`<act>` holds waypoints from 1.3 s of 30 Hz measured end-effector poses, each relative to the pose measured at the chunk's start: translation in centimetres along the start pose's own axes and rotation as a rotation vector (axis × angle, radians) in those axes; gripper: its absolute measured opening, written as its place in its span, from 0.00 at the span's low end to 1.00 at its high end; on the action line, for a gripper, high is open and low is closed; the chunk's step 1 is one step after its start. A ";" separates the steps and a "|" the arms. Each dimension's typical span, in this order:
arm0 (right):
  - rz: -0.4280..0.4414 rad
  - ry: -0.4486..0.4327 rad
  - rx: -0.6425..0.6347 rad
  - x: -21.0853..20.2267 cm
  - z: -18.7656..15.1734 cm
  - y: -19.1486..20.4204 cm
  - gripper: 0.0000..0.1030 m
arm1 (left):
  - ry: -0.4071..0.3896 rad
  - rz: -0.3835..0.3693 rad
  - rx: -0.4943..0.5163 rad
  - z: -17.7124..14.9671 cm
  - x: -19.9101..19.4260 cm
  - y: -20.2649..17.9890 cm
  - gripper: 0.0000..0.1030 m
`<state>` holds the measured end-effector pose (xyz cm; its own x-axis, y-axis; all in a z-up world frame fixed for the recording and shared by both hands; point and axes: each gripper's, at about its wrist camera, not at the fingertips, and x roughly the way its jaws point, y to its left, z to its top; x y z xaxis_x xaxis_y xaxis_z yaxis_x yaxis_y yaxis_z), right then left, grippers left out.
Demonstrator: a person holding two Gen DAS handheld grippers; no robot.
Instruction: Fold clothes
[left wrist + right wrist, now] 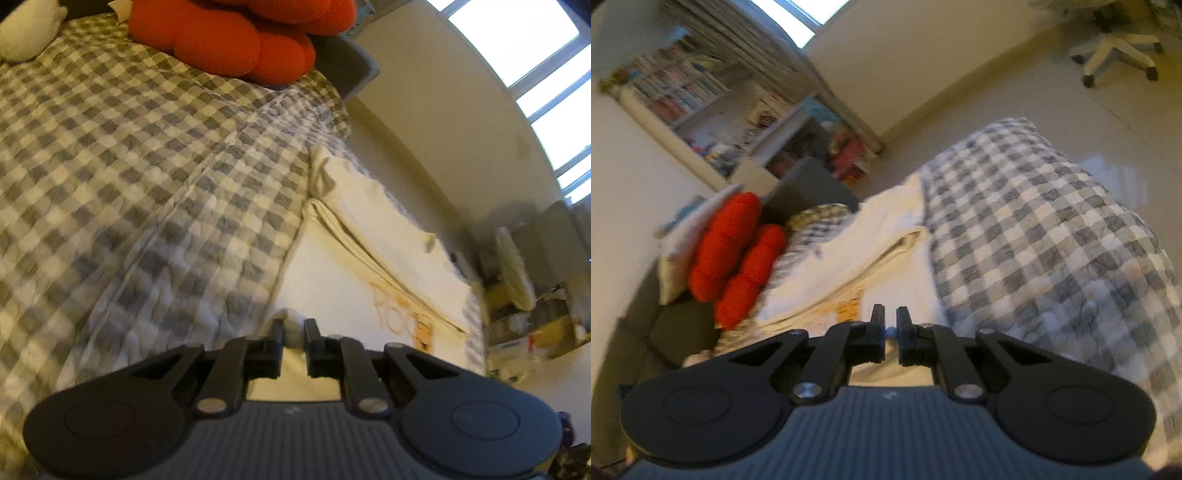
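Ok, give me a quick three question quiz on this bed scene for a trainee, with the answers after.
1. True or false: the left gripper is shut on the cream garment.
2. What pattern is the bedspread? A striped, B checked, C plain.
3. What colour is the knotted cushion at the bed's far end?

Key: 1 true; both it and the right gripper pinch the cloth. 2 B. 3 red.

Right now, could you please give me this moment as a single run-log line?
left gripper: shut on cream printed garment | right gripper: shut on same garment | surface: grey-and-white checked bedspread
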<state>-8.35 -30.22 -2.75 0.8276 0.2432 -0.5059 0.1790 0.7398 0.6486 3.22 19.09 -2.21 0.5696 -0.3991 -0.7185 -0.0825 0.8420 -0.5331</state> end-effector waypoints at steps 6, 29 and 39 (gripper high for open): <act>-0.108 -0.020 -0.043 1.4 0.0 -0.9 0.05 | -0.035 0.061 0.064 1.2 0.6 -0.3 0.38; -0.128 0.063 -0.423 6.0 -0.9 1.4 0.26 | -0.062 -0.043 0.285 -0.4 2.0 0.5 0.55; -0.160 0.044 -0.480 6.5 -1.5 2.3 0.08 | -0.090 0.045 0.356 -0.5 3.1 -1.3 0.10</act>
<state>-3.34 -26.05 -5.39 0.7847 0.1222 -0.6077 0.0281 0.9724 0.2318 4.66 16.62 -3.98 0.6432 -0.3386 -0.6868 0.1712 0.9378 -0.3019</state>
